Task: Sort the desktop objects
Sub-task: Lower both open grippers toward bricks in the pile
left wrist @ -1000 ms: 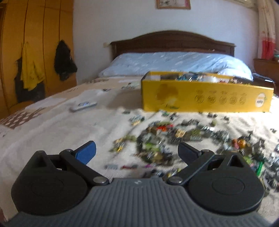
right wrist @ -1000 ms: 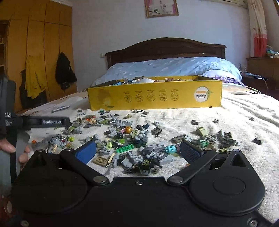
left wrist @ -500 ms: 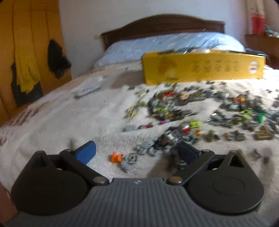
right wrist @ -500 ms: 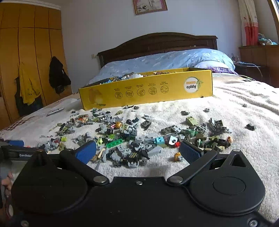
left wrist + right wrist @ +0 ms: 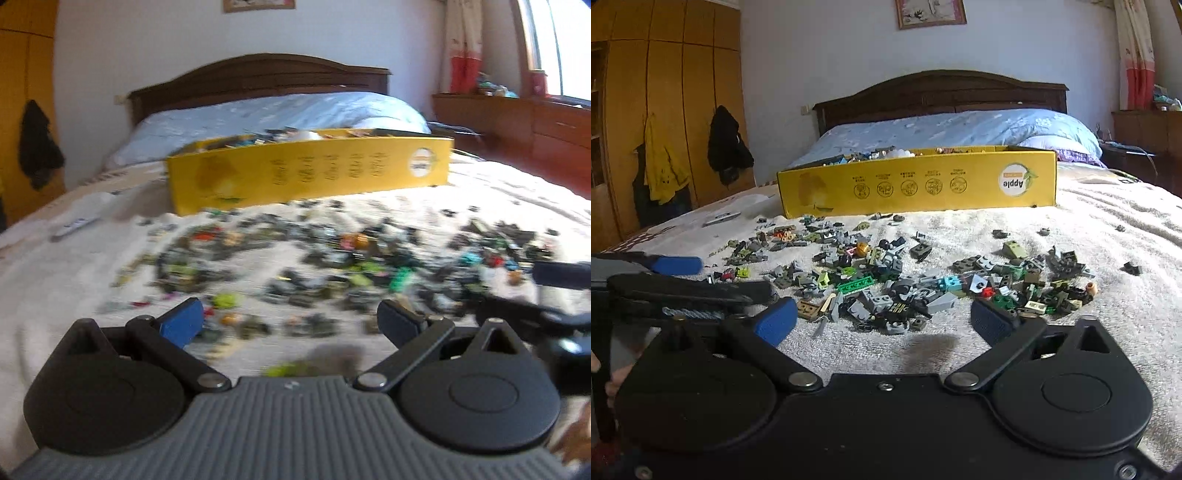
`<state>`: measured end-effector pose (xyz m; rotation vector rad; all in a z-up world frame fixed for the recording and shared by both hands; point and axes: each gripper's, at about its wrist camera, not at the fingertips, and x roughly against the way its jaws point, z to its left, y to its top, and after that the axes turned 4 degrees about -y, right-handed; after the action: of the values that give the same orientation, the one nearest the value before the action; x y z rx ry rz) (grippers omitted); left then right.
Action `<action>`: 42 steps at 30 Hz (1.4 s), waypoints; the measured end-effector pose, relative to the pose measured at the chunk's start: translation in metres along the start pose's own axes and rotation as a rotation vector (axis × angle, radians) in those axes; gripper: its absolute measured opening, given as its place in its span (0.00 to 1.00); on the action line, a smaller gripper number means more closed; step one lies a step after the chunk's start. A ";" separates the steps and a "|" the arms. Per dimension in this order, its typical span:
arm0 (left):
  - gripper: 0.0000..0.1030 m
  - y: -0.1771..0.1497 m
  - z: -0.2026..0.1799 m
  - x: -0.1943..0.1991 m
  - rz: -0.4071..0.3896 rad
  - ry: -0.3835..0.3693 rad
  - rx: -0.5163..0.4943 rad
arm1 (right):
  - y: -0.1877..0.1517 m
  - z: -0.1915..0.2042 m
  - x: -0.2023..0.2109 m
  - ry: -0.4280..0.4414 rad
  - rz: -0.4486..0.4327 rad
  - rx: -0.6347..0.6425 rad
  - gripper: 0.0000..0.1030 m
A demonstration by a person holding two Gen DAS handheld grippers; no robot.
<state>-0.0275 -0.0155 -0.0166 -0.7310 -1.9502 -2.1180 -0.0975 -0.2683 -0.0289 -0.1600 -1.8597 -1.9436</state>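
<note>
Many small toy bricks (image 5: 894, 280) in grey, green, black and other colours lie scattered on a white bed cover; they look blurred in the left wrist view (image 5: 332, 266). A yellow cardboard box (image 5: 916, 184) with more pieces inside stands behind them, also in the left wrist view (image 5: 310, 177). My left gripper (image 5: 291, 323) is open and empty above the near edge of the pile. My right gripper (image 5: 882, 321) is open and empty just in front of the bricks. The left gripper shows at the left of the right wrist view (image 5: 679, 266).
A white remote control (image 5: 721, 218) lies on the cover at the far left. The blue duvet (image 5: 945, 129) and dark headboard (image 5: 938, 88) are behind the box. Wooden wardrobes (image 5: 665, 110) stand at left, a dresser (image 5: 517, 122) at right.
The left gripper has swung right and tilted up over the pile, its view now blurred. The right gripper has shifted a little, with the box now more centred. Both stay open.
</note>
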 end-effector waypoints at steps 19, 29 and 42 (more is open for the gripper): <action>0.34 -0.004 -0.033 -0.021 0.037 -0.075 -0.059 | -0.019 -0.034 0.020 -0.006 -0.015 -0.081 0.65; 0.37 -0.003 -0.047 -0.012 0.026 -0.133 -0.067 | -0.021 -0.035 0.021 -0.005 -0.014 -0.087 0.67; 0.54 -0.007 -0.018 -0.006 0.024 -0.055 0.015 | -0.023 -0.032 0.020 -0.016 -0.006 -0.064 0.68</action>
<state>-0.0301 -0.0328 -0.0261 -0.8133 -1.9727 -2.0883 -0.1175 -0.3044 -0.0454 -0.1903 -1.8113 -2.0128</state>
